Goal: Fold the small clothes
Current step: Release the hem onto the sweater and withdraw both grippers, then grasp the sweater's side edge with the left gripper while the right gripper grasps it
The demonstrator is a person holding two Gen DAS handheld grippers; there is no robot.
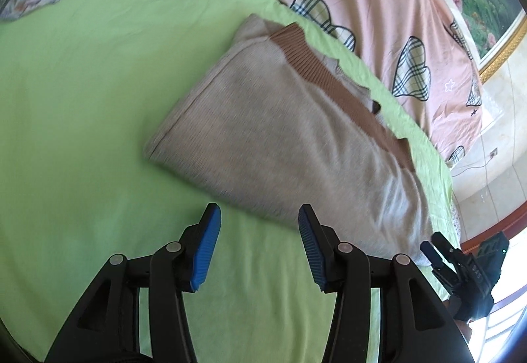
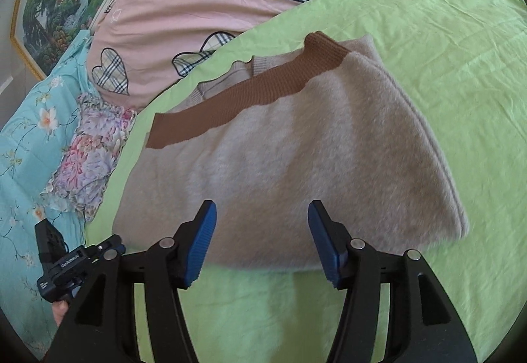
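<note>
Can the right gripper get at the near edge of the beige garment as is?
Probably yes: the right gripper is open right over the beige garment, its near edge lying between the fingers, nothing in between.

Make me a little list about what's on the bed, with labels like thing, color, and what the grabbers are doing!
thing: folded sweater
color: beige, with a brown ribbed band
lying on: green sheet
behind it: pink quilt with plaid hearts
left gripper: open, holding nothing
right gripper: open, holding nothing
fold: looks folded over already
</note>
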